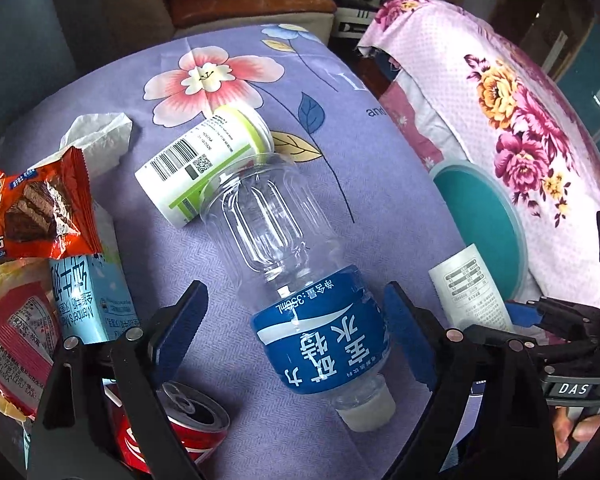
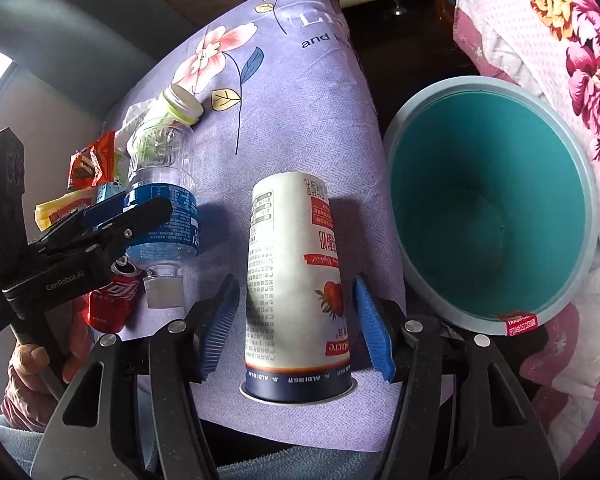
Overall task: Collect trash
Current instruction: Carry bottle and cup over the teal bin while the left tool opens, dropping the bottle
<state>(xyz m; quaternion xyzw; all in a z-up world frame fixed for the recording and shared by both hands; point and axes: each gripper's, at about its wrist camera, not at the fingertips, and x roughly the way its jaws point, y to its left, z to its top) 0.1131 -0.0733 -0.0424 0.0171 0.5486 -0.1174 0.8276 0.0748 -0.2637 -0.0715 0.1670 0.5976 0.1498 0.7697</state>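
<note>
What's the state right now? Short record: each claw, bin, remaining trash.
left claw: open, fingers either side of the clear water bottle, which lies on the purple cloth
right claw: open, straddling the yogurt cup
bin: teal, looks empty, right of the cup
other trash: white bottle, red can, cake wrapper, blue carton

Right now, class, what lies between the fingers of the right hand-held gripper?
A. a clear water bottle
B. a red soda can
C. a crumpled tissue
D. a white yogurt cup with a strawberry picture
D: in the right wrist view the right hand-held gripper is open with its blue fingers on either side of the yogurt cup; the water bottle lies between the fingers of the left hand-held gripper.
</note>
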